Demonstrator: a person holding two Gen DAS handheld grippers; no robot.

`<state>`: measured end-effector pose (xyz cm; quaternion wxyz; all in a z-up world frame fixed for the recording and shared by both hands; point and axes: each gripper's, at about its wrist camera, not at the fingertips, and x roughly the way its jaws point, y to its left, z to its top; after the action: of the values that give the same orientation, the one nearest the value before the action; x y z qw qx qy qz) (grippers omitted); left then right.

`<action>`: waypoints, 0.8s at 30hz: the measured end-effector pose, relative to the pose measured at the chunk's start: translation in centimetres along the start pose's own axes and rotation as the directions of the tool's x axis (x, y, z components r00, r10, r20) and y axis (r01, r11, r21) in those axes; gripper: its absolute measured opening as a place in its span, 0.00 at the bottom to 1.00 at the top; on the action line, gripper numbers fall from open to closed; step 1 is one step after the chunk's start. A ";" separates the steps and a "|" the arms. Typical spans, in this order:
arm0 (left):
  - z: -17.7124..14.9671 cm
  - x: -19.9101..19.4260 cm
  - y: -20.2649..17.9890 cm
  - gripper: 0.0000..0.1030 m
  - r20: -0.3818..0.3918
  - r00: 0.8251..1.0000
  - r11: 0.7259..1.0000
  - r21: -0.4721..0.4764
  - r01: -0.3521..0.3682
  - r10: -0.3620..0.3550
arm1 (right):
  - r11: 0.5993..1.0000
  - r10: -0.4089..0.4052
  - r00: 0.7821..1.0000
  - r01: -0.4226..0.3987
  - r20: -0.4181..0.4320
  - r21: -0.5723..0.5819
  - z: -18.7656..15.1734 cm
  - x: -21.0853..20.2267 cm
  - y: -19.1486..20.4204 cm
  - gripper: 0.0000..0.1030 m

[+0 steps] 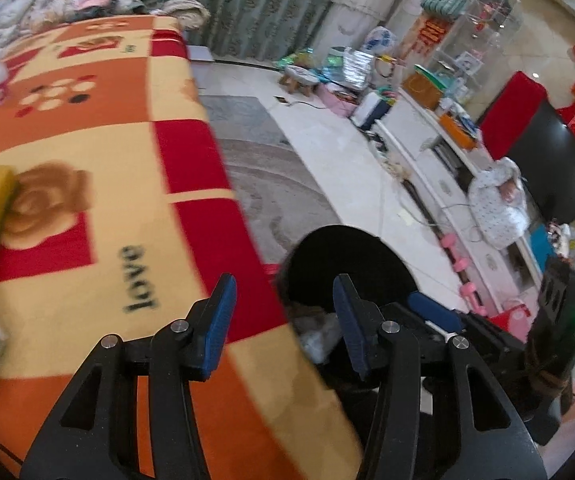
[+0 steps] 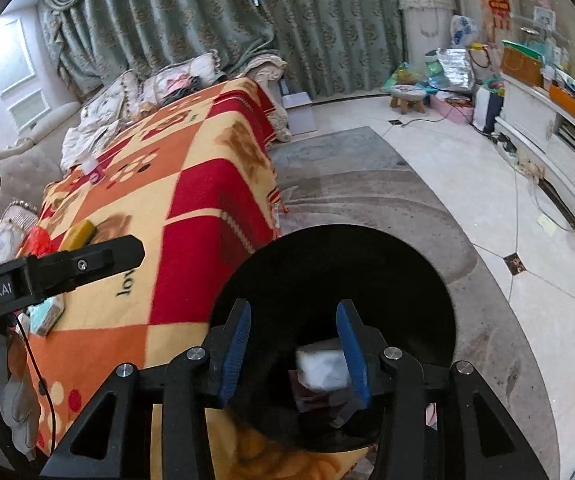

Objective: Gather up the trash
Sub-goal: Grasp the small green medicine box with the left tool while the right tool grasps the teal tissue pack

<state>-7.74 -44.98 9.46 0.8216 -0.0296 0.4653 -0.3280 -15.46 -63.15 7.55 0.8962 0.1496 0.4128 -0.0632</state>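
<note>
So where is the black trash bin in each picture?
Left wrist view: the black trash bin sits low, right of centre, behind the right finger.
Right wrist view: the bin fills the bottom centre, with trash inside.
Shared landmark: the blanket's "love" lettering, left of the bin.

Right hand-held gripper [image 2: 293, 354] open over black bin [image 2: 327, 264]; perhaps paper [image 2: 321, 368] inside.

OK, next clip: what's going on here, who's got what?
A person is clearing trash off a blanket-covered table with two handheld grippers. Both are open and empty: the right gripper is over the black bin beside the table, where a crumpled white piece lies inside. The left gripper is at the table's edge by the bin. A yellow item and a teal item remain on the blanket.
</note>
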 end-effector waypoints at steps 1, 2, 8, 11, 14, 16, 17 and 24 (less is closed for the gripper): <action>-0.2 -0.5 0.5 0.47 0.006 1.000 1.000 -0.002 -0.015 0.015 | 1.000 0.007 1.000 -0.007 0.000 -0.005 0.0 0.0 0.3 0.41; -0.5 -1.1 1.1 0.47 0.013 0.999 0.999 -0.004 -0.035 0.035 | 1.000 0.017 1.000 -0.017 -0.001 -0.013 -0.1 0.0 0.9 0.41; -2.7 -4.7 5.4 0.47 0.042 0.988 0.988 -0.027 -0.149 0.150 | 0.994 0.082 0.996 -0.083 -0.018 -0.064 -0.5 0.3 5.1 0.48; -3.7 -6.7 8.2 0.47 0.048 0.978 0.979 -0.050 -0.199 0.201 | 0.987 0.121 0.992 -0.124 -0.038 -0.101 -0.7 0.9 8.0 0.53; -4.5 -9.0 11.3 0.47 0.058 0.966 0.965 -0.092 -0.247 0.253 | 0.977 0.156 0.986 -0.164 -0.062 -0.134 -1.1 1.7 10.8 0.53; -5.0 -10.5 13.2 0.47 0.065 0.955 0.952 -0.122 -0.280 0.289 | 0.971 0.178 0.981 -0.188 -0.080 -0.150 -1.3 2.3 12.5 0.54; -5.3 -11.2 14.1 0.47 0.070 0.950 0.946 -0.134 -0.294 0.305 | 0.966 0.190 0.977 -0.202 -0.092 -0.159 -1.4 2.6 13.5 0.55; -7.4 -15.9 22.5 0.47 0.054 0.911 0.885 -0.270 -0.380 0.408 | 0.915 0.280 0.946 -0.315 -0.164 -0.254 -2.3 4.5 20.9 0.74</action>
<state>-7.67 -16.45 9.19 0.8846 -0.0572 0.4540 -0.0896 -9.29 -42.55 7.24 0.8800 0.0878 0.4448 0.1416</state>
